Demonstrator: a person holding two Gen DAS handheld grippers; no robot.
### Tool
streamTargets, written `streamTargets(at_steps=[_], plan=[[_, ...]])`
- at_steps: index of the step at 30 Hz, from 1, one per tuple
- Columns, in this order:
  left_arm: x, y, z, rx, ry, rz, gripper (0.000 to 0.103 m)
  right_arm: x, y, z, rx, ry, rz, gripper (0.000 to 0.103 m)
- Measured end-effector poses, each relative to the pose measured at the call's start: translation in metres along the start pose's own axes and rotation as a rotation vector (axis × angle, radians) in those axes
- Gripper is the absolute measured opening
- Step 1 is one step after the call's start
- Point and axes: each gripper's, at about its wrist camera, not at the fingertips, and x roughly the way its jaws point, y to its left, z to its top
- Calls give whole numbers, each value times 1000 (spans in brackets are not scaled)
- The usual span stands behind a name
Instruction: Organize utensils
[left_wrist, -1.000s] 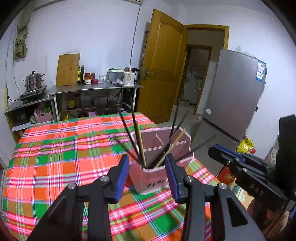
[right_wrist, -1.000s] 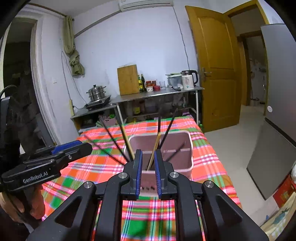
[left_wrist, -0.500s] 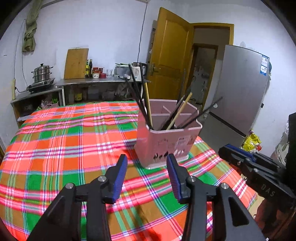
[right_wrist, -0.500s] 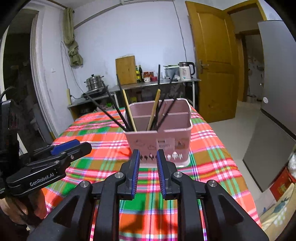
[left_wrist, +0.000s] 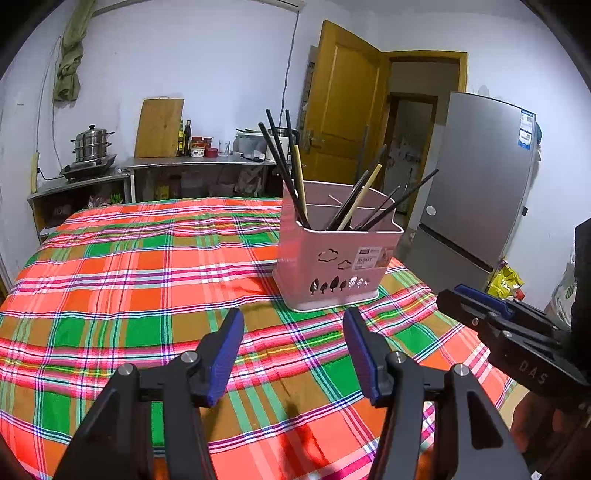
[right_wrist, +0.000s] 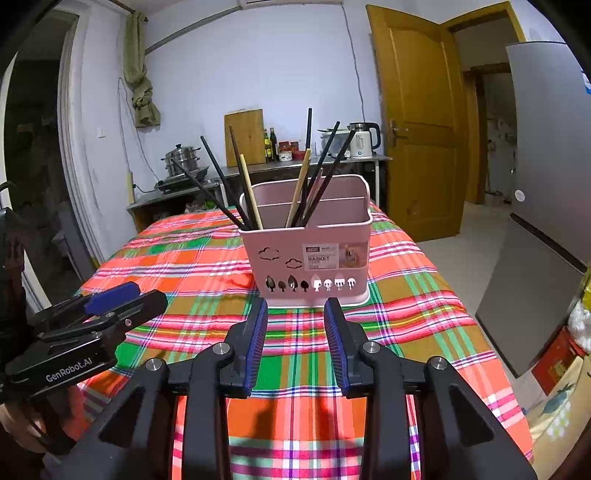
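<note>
In the left wrist view, the left tool (left_wrist: 293, 325) hangs over the table (left_wrist: 110, 302) with its two blue pads wide apart and nothing between them. The pink basket (left_wrist: 334, 266) stands upright on the plaid cloth, just ahead of the tool and a little to the right, not touching it. Dark chopsticks (left_wrist: 282, 162) and a light wooden one (left_wrist: 299, 177) lean out of its near compartment to the left; others lean to the right. At the right edge, the right tool (left_wrist: 480, 306) is seen from the side, beside the basket and apart from it.

In the right wrist view, the right tool (right_wrist: 295, 317) is held low before the basket (right_wrist: 306, 258), with the pads moderately apart and holding nothing. The basket sits straight ahead, near the fingertips (right_wrist: 260, 314) but free of them. The chopsticks (right_wrist: 221, 177) stand tilted in the front compartment. The left tool (right_wrist: 122, 295) shows at the left, over the table (right_wrist: 406, 314).
</note>
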Motion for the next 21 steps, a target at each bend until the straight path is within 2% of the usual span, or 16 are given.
streamTargets(at_steps=[21], plan=[[1,-6,-3,25,-1,9,58,-2,4,-4,-14,0,-3,33]])
